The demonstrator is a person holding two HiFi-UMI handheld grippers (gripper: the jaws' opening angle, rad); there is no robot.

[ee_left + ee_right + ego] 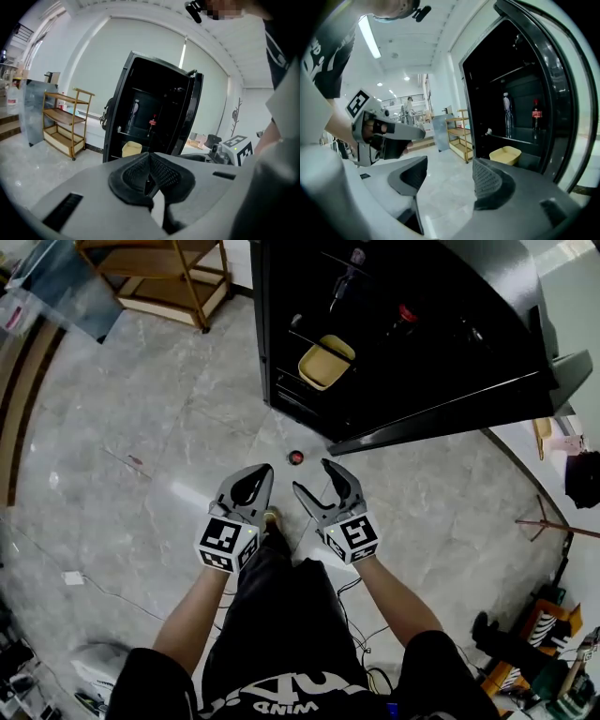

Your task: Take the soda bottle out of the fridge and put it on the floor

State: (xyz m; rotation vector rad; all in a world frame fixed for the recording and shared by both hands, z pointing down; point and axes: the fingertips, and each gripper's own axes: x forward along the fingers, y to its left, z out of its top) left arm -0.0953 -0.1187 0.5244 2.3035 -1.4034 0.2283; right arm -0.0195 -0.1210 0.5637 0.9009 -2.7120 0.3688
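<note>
The dark, red-labelled soda bottle (536, 116) stands inside the open black fridge (469, 362), well apart from both grippers. The left gripper (263, 474) has its jaws clenched on nothing, and the right gripper (311, 475) has its jaws released.

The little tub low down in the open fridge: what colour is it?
The tub is pale yellow, clearest in the right gripper view.

Person stands on grey marble floor (141, 427), both grippers held out at frame centre. Left gripper (265, 470) – jaws together. Right gripper (311, 474) just beside it – jaws spread. Black fridge (487, 296) at upper right, open. Inside: yellow tub (325, 362) low on the left, soda bottle (405, 313) with red top further right. Small red round object (296, 457) lies on the floor before the fridge. Wooden shelf cart (178, 277) at upper left.
</note>
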